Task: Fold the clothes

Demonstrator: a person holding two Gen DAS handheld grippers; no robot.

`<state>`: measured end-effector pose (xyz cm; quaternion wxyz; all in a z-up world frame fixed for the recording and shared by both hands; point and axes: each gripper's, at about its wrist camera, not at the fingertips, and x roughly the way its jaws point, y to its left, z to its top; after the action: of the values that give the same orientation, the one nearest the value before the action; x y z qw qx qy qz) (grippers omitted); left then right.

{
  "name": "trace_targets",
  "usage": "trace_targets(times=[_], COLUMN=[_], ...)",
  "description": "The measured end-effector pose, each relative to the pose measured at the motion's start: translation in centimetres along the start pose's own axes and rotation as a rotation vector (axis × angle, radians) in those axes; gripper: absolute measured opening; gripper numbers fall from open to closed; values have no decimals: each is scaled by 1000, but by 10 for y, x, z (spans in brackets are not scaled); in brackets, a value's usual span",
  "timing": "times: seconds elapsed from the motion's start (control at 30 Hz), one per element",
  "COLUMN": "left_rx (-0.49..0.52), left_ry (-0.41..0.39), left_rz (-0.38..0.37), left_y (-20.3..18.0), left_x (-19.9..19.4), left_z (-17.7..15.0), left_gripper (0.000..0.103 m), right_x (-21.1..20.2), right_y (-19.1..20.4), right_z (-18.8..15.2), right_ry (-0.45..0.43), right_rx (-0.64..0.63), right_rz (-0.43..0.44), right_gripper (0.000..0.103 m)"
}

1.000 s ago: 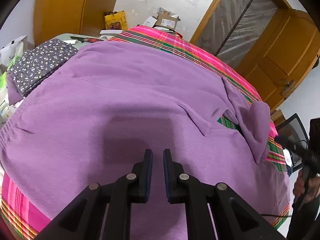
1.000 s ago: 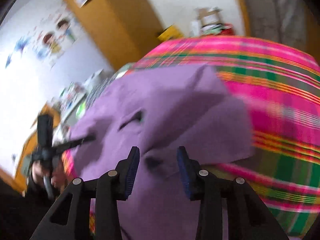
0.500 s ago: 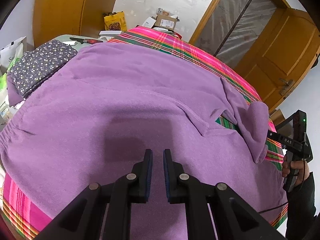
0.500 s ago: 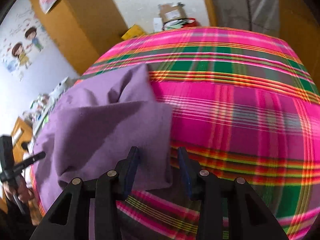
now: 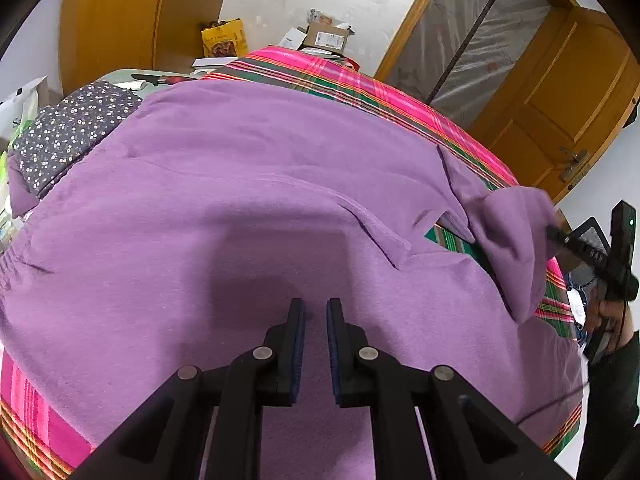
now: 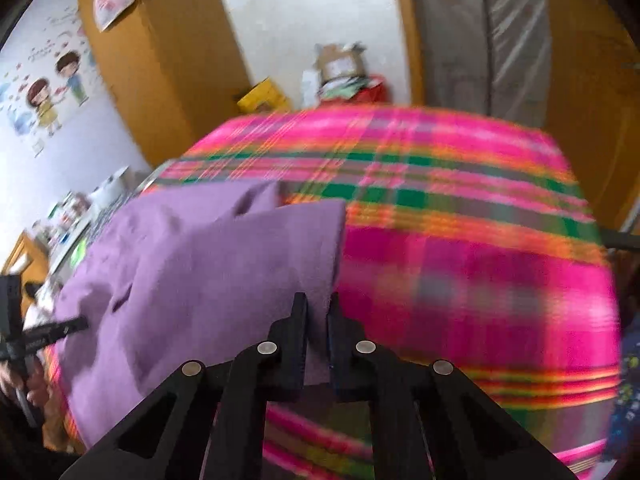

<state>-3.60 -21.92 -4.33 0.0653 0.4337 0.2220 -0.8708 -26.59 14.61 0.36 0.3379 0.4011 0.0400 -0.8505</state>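
A purple sweatshirt (image 5: 240, 208) lies spread flat on the plaid bedspread (image 6: 460, 264). My left gripper (image 5: 315, 304) sits low at its near edge, jaws a narrow slit apart with purple fabric filling the slit. The sweatshirt's right sleeve (image 5: 508, 248) is folded back and its end is raised off the bed. The right gripper (image 6: 318, 300) is closing its jaws on that sleeve end (image 6: 280, 248), pads pressing the cloth. It also shows at the right of the left wrist view, the right gripper (image 5: 556, 234) tip in the cuff. The left gripper (image 6: 60, 326) shows at the sweatshirt's left edge.
A folded dark floral cloth (image 5: 68, 136) lies at the bed's far left. Boxes (image 5: 324, 36) and a yellow bag (image 5: 222, 38) stand behind the bed. A wooden door (image 5: 560, 120) is at the right. A person's hand (image 5: 612, 316) holds the right gripper.
The right gripper has swung over to the sleeve end and its wide jaws have closed on it; the sleeve end has lifted slightly. The left gripper has stayed put.
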Motion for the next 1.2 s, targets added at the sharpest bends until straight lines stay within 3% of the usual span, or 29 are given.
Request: trace_targets(times=[0.37,0.57,0.83,0.9,0.97,1.03,1.1,1.2], left_rx=[-3,4,12,12,12,13,15,22], left_ry=[2,4,9,10,10,11,11,11], left_rz=[4,11,22,22,22,24,26,29], left_y=[-4,-8,-12,-12,-12,-12,-13,-15], left_x=[3,4,5,6,7,7,8,9], left_z=[-1,-2,-3,-1,-1,-1,-1,-2], left_gripper=[10,10,10,10,10,10,10,10], right_x=[-51,-43,-21,-20,-22,-22,-19,-16], right_y=[-160,-214,-236,-244,-251,-263,-276,-288], right_z=[39,30,35,33,28,18,4,-17], right_ry=[-81,-36,-16,-17,-30,-31,-26,-23], right_rx=[224,329,373,406,461,545,642,753], right_rz=[-373,-481,-445,-434,-433,-387,-320,-242], right_gripper=[9,9,14,25,27,31,43,44])
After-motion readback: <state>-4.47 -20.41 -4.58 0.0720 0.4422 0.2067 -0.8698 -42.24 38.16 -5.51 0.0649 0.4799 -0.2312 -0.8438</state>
